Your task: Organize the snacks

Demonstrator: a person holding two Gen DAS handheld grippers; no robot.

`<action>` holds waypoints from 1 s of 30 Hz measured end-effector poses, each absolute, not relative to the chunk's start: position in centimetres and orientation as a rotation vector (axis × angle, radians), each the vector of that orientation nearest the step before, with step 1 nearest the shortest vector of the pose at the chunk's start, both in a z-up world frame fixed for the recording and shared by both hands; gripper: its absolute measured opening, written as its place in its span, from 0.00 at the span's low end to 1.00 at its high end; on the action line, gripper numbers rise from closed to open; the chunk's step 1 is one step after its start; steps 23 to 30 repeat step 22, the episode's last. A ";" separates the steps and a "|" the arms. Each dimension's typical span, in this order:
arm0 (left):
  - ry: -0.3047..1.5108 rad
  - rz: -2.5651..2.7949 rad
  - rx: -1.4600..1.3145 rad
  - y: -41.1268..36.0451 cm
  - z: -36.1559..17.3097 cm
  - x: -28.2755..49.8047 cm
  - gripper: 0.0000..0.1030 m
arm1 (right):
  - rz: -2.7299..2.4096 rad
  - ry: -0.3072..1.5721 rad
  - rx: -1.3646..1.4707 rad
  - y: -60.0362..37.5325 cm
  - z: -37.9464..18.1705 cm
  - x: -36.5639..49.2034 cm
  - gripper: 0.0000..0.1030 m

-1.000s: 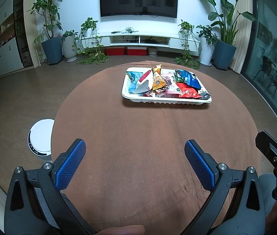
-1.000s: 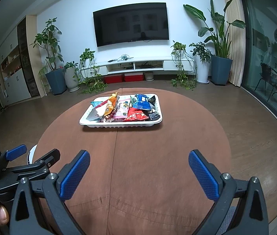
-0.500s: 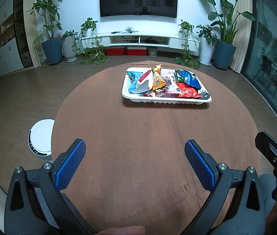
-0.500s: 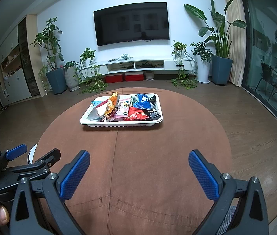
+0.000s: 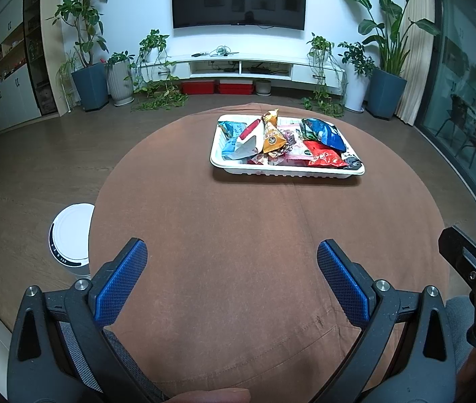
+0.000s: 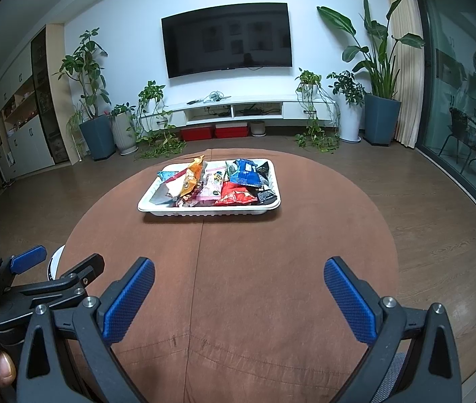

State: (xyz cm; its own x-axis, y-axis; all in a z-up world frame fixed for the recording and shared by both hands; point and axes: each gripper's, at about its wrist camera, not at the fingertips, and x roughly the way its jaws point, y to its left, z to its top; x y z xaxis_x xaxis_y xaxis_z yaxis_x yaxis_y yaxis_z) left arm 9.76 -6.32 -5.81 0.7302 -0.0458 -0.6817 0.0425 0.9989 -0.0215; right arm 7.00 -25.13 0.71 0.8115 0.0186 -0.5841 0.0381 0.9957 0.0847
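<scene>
A white tray (image 5: 224, 163) (image 6: 157, 208) stands on the far half of a round table with a brown cloth (image 5: 238, 235) (image 6: 254, 262). It holds several snack packets piled together, among them an orange packet (image 5: 271, 136) (image 6: 192, 176), a red packet (image 5: 323, 156) (image 6: 236, 196) and a blue packet (image 5: 325, 132) (image 6: 244, 173). My left gripper (image 5: 231, 272) is open and empty over the near part of the table. My right gripper (image 6: 238, 285) is open and empty, also near the front edge, well short of the tray.
A white round appliance (image 5: 70, 238) stands on the floor left of the table. Beyond the table are a TV (image 6: 226, 38), a low white cabinet (image 6: 248, 110) and potted plants (image 6: 95, 100). A glass door (image 6: 466, 100) is at the right.
The right wrist view has drifted slightly, so the tray sits a touch further right in it. The left gripper has not moved. Both grippers stay open.
</scene>
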 end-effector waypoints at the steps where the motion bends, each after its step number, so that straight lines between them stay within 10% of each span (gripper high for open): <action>1: 0.751 -0.049 -0.003 -6.3 -5.8 9.8 0.99 | -0.010 0.624 0.094 -25.1 0.7 7.0 1.00; 30: 0.731 -0.052 0.005 -6.2 -6.0 9.7 0.99 | -0.008 0.635 0.106 -25.0 0.4 6.7 1.00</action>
